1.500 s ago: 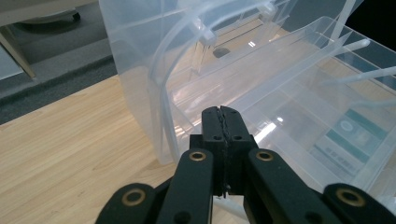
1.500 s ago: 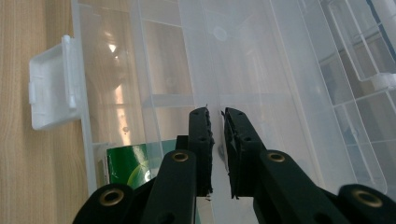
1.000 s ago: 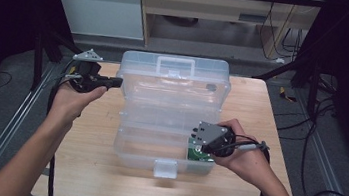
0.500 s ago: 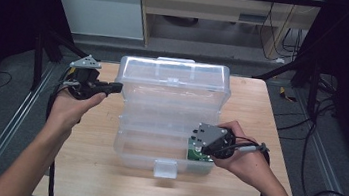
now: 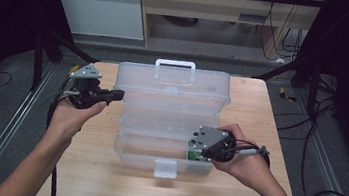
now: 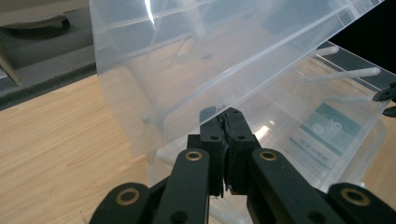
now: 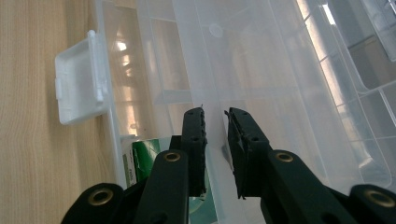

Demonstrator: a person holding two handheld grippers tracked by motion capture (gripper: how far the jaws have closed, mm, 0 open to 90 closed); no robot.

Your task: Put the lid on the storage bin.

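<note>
**Holding a clear plastic box half closed on the bench**

Working from my own side outward, my right jaws [image 5: 195,148] sit at the near right corner of the clear box [image 5: 169,122]. In the right gripper view, the 2 black jaws straddle a thin translucent wall of that box; they have just been easing apart, and a narrow gap shows on each side of the wall, so the pads are not pressing it. Just below and left of them lies a green-and-white card [image 7: 140,163] inside the box's base. Farther left in that view, the white latch flap [image 7: 79,81] hangs out from the front edge over the wooden bench [image 7: 42,116].

In the high view, the box stands in the middle of the bench [image 5: 97,179], with its latch toward me and my right hand [image 5: 248,160] wrapped round the gripper beside it.

Farther off, at the box's left side, my left jaws [image 5: 118,94] are clenched with their tips meeting at the edge of the lid [image 6: 210,60]. I cannot tell whether that edge is caught between them. In the left gripper view, the lid stands tilted over the open base, and the same card shows through the plastic beyond.

At the far end, the lid's carrying handle [image 5: 175,65] rises above the box's back edge.
</note>
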